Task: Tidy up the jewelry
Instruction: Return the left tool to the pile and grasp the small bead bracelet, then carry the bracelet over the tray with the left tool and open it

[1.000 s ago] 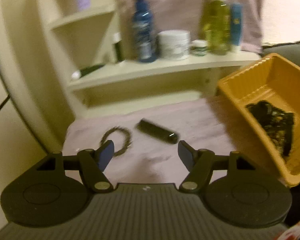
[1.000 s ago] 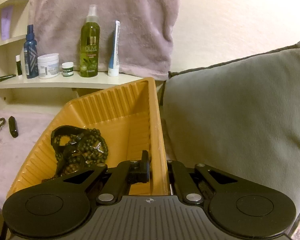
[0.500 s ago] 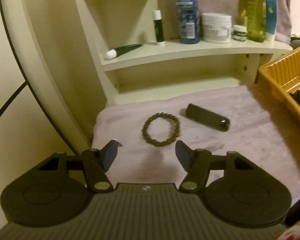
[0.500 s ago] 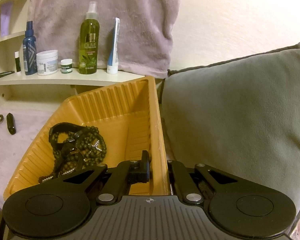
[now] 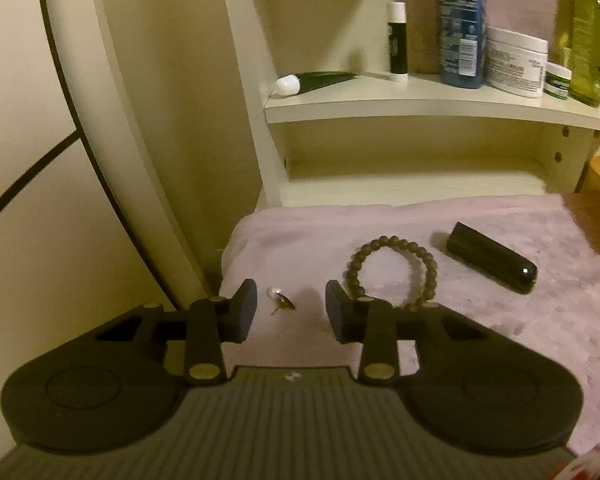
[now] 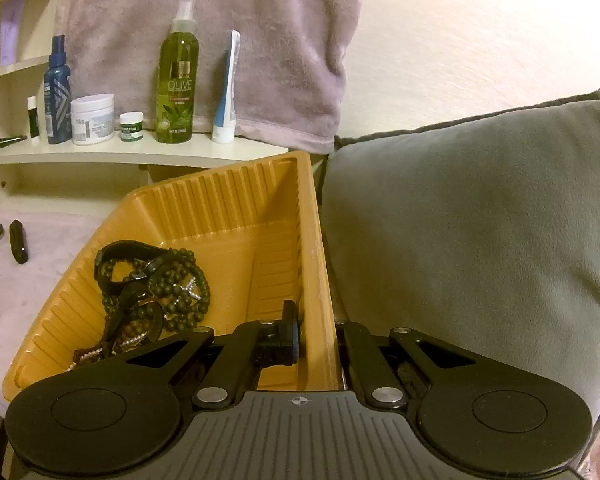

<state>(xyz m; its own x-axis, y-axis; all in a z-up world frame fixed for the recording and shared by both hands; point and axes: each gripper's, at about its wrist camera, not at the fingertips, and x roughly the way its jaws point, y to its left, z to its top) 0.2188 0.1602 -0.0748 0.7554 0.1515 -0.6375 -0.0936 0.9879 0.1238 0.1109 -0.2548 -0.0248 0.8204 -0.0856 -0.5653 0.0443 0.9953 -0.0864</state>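
Note:
In the left wrist view my left gripper (image 5: 291, 308) is open, low over a pink towel (image 5: 520, 320). A small pearl earring (image 5: 281, 301) lies between its fingers. A brown bead bracelet (image 5: 392, 270) lies just right of the right finger, and a black tube (image 5: 490, 263) lies further right. In the right wrist view my right gripper (image 6: 316, 336) is shut on the right wall of an orange tray (image 6: 320, 264). The tray holds a tangle of dark bead necklaces and bands (image 6: 152, 284).
A cream shelf (image 5: 420, 106) behind the towel carries a blue bottle (image 5: 460, 24), a white jar (image 5: 516, 62), a green olive bottle (image 6: 178, 76) and tubes. A grey cushion (image 6: 480, 220) lies right of the tray. A white curved frame (image 5: 112, 140) stands at left.
My left gripper has swung left and closer to the towel, from the tray side past the bracelet to the earring. The right gripper keeps its hold on the tray, almost still.

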